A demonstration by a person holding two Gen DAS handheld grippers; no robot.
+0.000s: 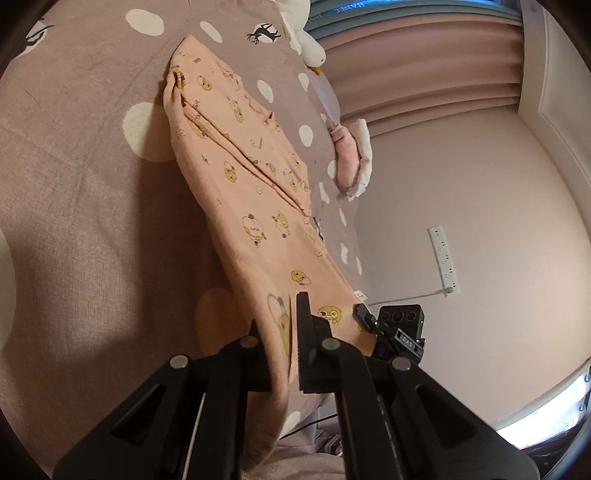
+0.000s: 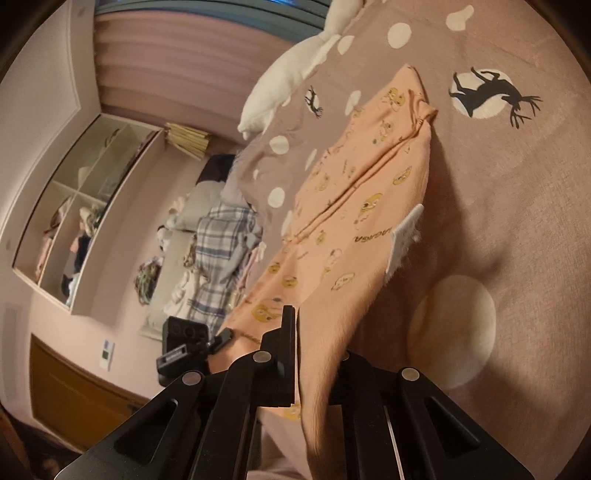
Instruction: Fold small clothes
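"DAS" on the small tag of the other claw's camera block [image 1: 406, 338]; "HANEL" on the blue band [image 1: 347, 5]

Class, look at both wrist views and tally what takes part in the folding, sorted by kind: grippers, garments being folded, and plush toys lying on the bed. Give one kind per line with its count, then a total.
Grippers: 2 (left gripper, right gripper, each shut on the garment)
Garments being folded: 1 (peach printed garment)
Plush toys: 2 (white plush, pink and white plush)
Total: 5
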